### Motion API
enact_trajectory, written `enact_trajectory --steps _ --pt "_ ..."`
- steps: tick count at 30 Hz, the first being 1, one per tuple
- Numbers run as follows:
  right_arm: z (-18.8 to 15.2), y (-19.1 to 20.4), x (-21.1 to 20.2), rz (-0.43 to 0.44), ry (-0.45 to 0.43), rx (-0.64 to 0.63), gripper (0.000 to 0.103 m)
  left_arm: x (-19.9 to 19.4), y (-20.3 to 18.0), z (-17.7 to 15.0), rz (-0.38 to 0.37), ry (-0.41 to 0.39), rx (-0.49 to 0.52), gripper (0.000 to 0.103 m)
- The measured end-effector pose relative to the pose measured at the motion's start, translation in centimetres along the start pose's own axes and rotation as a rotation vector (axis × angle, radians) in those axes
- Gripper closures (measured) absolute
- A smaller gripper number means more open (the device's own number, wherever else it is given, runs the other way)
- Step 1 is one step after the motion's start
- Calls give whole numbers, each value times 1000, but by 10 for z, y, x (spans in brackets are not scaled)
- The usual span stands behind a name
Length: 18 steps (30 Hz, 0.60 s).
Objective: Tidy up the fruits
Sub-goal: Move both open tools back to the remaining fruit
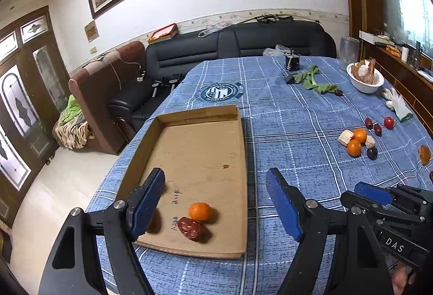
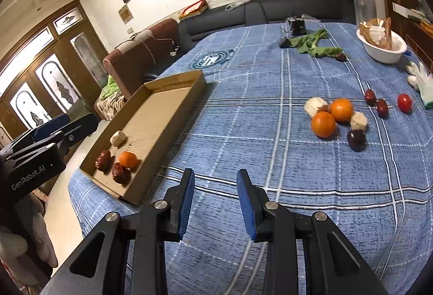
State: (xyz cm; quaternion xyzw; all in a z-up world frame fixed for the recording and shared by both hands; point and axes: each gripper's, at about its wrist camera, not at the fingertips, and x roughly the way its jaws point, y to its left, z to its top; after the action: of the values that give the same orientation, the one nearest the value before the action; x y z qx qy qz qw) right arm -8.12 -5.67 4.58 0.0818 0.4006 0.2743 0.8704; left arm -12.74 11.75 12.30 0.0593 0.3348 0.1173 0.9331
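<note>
**Fruit sorting, both grippers empty**

Left gripper (image 1: 216,203) hangs wide open over the cardboard tray (image 1: 151,132), holding nothing. Right gripper (image 2: 215,203) sits narrower, also empty. One orange (image 1: 199,211) is in the tray; two oranges (image 2: 331,116) wait on the tablecloth (image 2: 257,132).

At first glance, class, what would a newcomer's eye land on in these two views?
Probably the two bright oranges clustered with dark fruits on the blue checked tablecloth, right of centre. Next, the shallow cardboard tray at the table's left edge, already holding a small orange and red dates. Both grippers, left and right, are empty.
</note>
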Motion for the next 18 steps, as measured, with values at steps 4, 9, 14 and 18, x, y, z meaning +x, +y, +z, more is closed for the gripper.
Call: enact_trajectory --steps 4,9,14,18 --pt "-2 -18 -1 -21 11 28 67 4 -9 0 -3 -6 23 26" --pt "-2 -48 -7 -84 21 69 67 14 -18 1 -36 23 20 26" --pt "8 -71 -23 -184 9 82 63 18 -23 0 -166 66 -16 24" --pt "13 -82 -44 -319 -76 71 42 13 -29 -1 -210 53 -20 18"
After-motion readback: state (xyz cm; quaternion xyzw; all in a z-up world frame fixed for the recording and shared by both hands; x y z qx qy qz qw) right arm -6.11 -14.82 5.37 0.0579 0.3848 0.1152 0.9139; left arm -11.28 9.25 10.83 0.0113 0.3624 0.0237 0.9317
